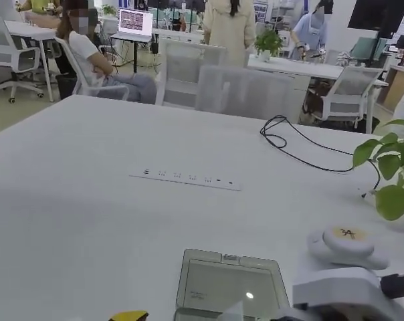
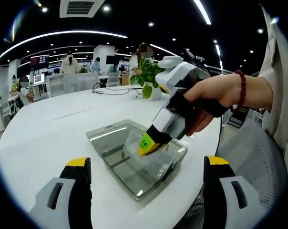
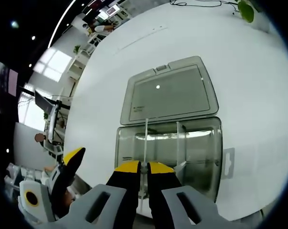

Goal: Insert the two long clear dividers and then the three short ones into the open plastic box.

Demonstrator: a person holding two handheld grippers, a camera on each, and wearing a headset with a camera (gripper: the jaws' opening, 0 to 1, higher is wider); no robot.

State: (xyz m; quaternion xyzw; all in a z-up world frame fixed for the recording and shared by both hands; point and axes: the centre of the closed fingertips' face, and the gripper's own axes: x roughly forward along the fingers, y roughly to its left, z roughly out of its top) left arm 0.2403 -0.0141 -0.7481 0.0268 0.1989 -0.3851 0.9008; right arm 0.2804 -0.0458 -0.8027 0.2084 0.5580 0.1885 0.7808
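R gripper (image 3: pixel 144 166): jaws pressed nearly together, pinching the top edge of a clear divider (image 3: pixel 146 138). Divider stands on edge inside the open box (image 3: pixel 219 152), left of box centre as the right gripper view has it.

Key relation: divider's long axis runs straight ahead from the jaws, from the box's near wall toward its hinge wall, i.e. square to the hinge. Lid (image 3: pixel 170 90) lies flat open beyond the hinge wall. Grip is at the near-wall end, so the far end has no support from the jaws. Can't tell if the far end sits in a slot on the hinge wall. Long or short piece: can't tell.

Second thin line (image 3: pixel 177 136) inside box, right of the held divider and parallel to it. Poss. another divider already in, too faint to say.

L gripper (image 2: pixel 146 161): jaws spread wide, nothing betw. them. It hangs off the box's near corner, apart from it. In the left gripper view a hand (image 2: pixel 215 95) brings the R gripper down into the box from the box's right side.

Judgement: R is the working gripper and the nearer one. Next move is prob. a straight push down, keeping the divider square to the hinge wall. Any twist about the grip and the free far end swings off line and binds.
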